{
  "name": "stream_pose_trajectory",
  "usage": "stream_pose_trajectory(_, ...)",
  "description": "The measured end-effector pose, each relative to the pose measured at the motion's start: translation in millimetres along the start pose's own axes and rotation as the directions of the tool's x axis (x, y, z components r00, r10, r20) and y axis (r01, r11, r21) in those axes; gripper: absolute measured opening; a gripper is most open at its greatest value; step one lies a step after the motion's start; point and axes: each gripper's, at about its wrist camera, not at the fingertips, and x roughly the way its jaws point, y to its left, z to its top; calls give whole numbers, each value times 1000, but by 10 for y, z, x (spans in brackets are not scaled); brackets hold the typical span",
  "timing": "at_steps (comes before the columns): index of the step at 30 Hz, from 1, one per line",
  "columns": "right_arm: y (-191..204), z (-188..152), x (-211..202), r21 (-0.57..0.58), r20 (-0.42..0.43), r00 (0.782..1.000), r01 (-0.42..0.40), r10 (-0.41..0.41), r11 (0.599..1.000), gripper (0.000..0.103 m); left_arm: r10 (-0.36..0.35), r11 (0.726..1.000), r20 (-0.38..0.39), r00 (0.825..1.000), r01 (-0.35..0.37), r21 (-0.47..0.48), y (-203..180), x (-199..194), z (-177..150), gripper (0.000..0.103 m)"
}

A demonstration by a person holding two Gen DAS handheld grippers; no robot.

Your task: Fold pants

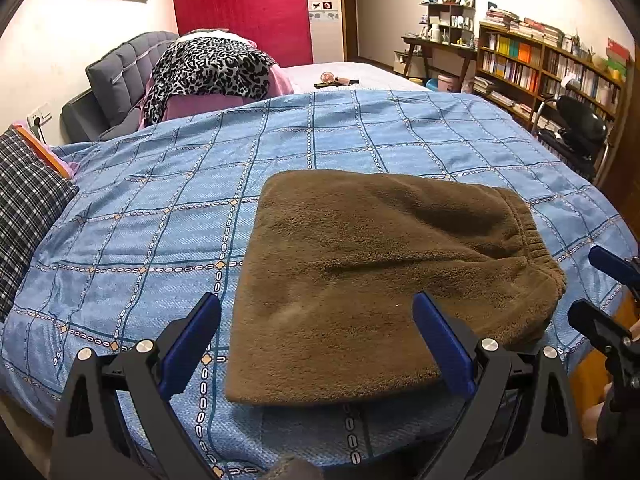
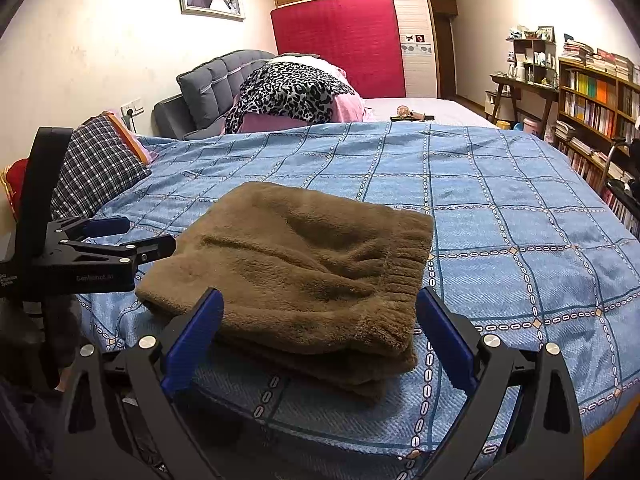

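Brown fleece pants (image 1: 360, 260) lie folded into a thick rectangle on the blue checked bedspread (image 1: 160, 220), with the elastic waistband on their right side. My left gripper (image 1: 316, 304) hangs open just above the near left part of the pile, touching nothing. In the right wrist view the pants (image 2: 300, 256) show stacked layers at the near edge. My right gripper (image 2: 320, 296) stands wide open, with its blue pads either side of that near edge and clear of the cloth. Each gripper shows in the other's view: the right gripper (image 1: 586, 284) and the left gripper (image 2: 148, 234).
A plaid pillow (image 2: 96, 168) lies at the bed's left side. A leopard-print blanket (image 2: 288, 92) is heaped on the grey headboard behind. A red mattress (image 2: 340, 40) leans on the wardrobe. Bookshelves (image 1: 548, 68) and a black chair (image 1: 580, 124) stand to the right of the bed.
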Motion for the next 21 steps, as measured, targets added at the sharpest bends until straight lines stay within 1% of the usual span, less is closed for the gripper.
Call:
stream_pose_trajectory(8, 42, 22, 60, -6, -11, 1000, -4, 4, 1000, 98, -20, 1000, -17, 1000, 21, 3, -14, 72, 7, 96)
stream_pose_trajectory(21, 47, 30, 170, 0, -34, 999, -5, 5, 1000, 98, -32, 999, -22, 999, 32, 6, -11, 119, -5, 96)
